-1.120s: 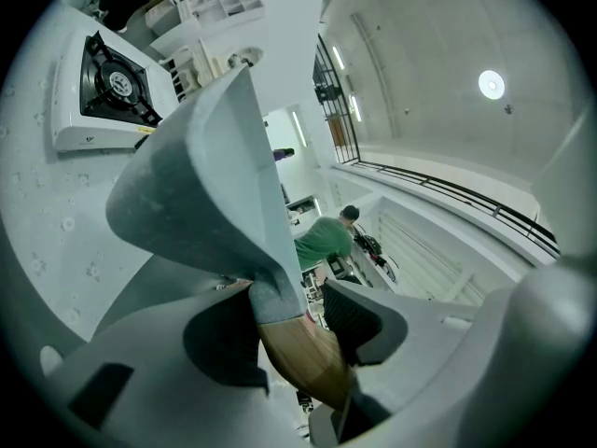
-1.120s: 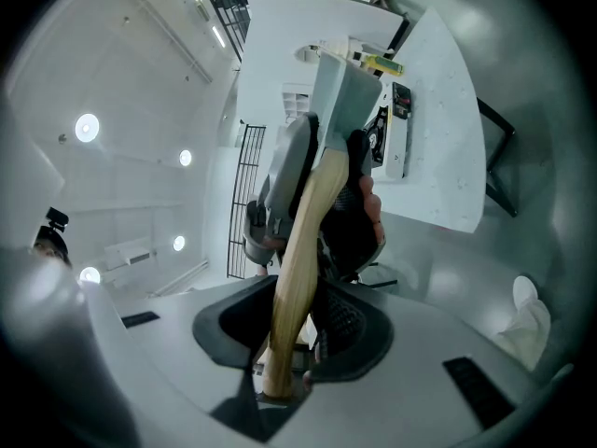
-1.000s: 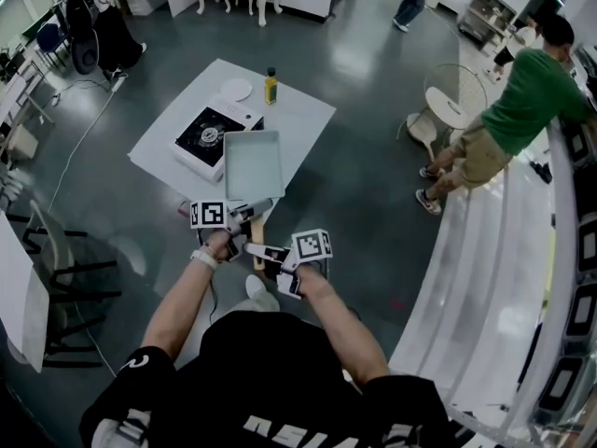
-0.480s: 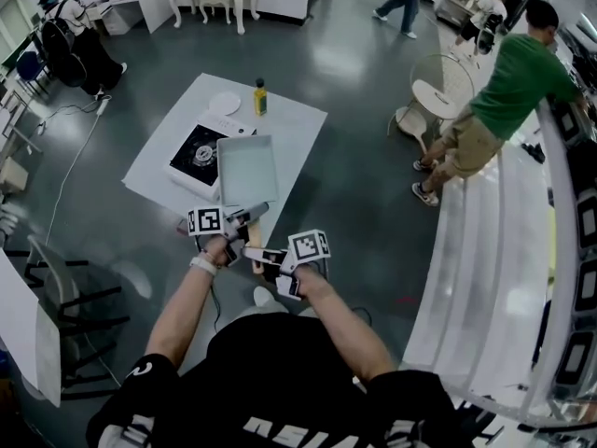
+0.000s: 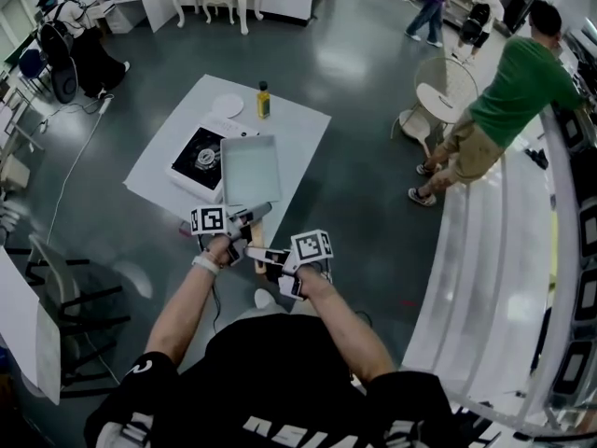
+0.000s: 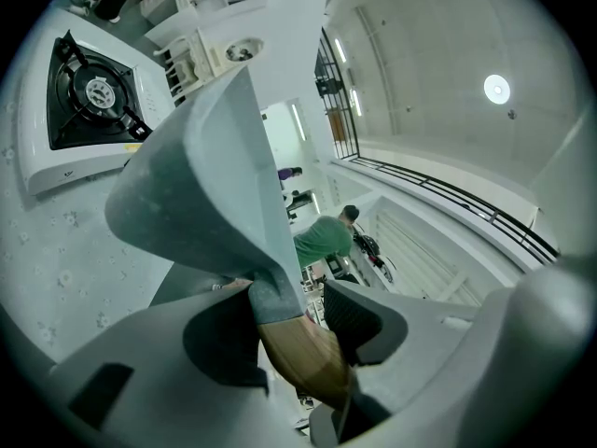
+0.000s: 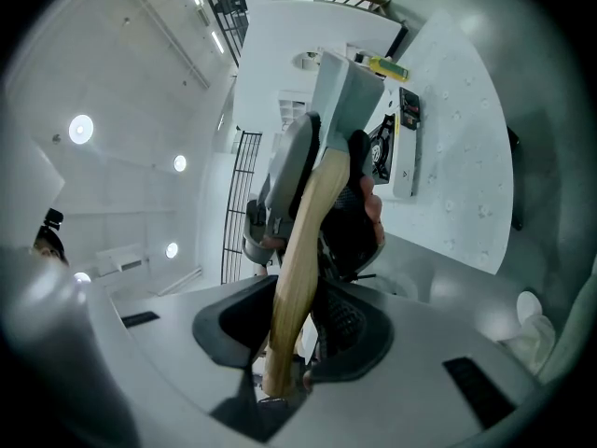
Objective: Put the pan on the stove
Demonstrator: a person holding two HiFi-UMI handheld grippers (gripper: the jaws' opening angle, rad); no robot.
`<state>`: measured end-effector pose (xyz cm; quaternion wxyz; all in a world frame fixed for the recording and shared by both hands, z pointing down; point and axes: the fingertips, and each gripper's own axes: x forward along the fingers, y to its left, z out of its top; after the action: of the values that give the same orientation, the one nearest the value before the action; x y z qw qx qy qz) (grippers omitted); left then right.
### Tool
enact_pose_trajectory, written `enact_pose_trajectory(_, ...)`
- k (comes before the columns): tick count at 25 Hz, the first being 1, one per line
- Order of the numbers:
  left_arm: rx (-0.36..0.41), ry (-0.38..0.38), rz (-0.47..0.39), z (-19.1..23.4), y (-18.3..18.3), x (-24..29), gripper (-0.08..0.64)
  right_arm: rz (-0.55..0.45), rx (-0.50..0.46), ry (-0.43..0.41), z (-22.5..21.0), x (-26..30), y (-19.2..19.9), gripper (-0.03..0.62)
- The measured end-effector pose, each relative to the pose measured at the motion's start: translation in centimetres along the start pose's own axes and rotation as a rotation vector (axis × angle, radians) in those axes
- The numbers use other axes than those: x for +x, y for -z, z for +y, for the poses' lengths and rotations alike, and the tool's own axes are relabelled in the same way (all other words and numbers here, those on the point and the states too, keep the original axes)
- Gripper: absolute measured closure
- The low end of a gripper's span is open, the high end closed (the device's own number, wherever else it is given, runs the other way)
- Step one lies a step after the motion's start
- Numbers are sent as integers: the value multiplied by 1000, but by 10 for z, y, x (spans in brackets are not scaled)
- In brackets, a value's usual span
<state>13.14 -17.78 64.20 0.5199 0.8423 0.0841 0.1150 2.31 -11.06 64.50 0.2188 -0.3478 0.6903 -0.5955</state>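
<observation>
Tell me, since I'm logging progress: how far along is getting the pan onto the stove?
Done: the pan is lifted, with the left tool and right tool both clamped on its wooden handle. In hand: it is held beside the stove, not over the burner. Left: carry it over the burner and set it down.

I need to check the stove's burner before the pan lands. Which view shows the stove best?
The left gripper view: the stove is near, its black burner plain. The head view shows it small, from above; the right gripper view shows only a strip beside the pan.
</observation>
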Motion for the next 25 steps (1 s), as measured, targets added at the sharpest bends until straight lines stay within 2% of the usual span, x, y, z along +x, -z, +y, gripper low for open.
enact_pose_trajectory(3, -6, -16, -5, 2, -3, 6, 379, 24, 13, 16, -5, -5, -5, 494)
enact_pose_trajectory(6, -35, 8, -32, -1, -12, 15, 379, 51, 11, 7, -5, -9, -16, 494)
enact_pose_trajectory(10, -36, 60, -80, -12, -32, 35, 379, 93, 2, 2, -4, -20, -39, 494)
enact_pose_trajectory(13, -24, 14, -100, -7, -50, 46, 379, 125, -3, -14, -4, -26, -60, 494)
enact_pose_trajectory(14, -35, 18, -112, -9, -56, 51, 379, 135, -4, -20, -3, -28, -67, 494)
enact_pose_trajectory(16, -58, -23, -133, -6, -66, 58, 379, 155, -12, -33, -2, -34, -82, 494)
enact_pose_trajectory(18, -70, -15, -161, -7, -76, 68, 379, 175, -14, -40, -1, -40, -94, 494)
enact_pose_trajectory(19, -63, -9, -172, -9, -81, 72, 379, 186, -12, -39, -1, -42, -100, 494)
enact_pose_trajectory(21, -16, -74, -180, -2, -91, 73, 379, 207, -25, -49, 0, -45, -109, 494)
enact_pose_trajectory(22, -15, -86, -188, 0, -94, 75, 379, 217, -46, -78, 4, -46, -114, 494)
enact_pose_trajectory(24, -50, -35, -215, -8, -102, 90, 379, 234, -88, -158, 12, -48, -128, 494)
enact_pose_trajectory(25, -61, -9, -228, -11, -106, 99, 379, 243, -77, -145, 8, -52, -135, 494)
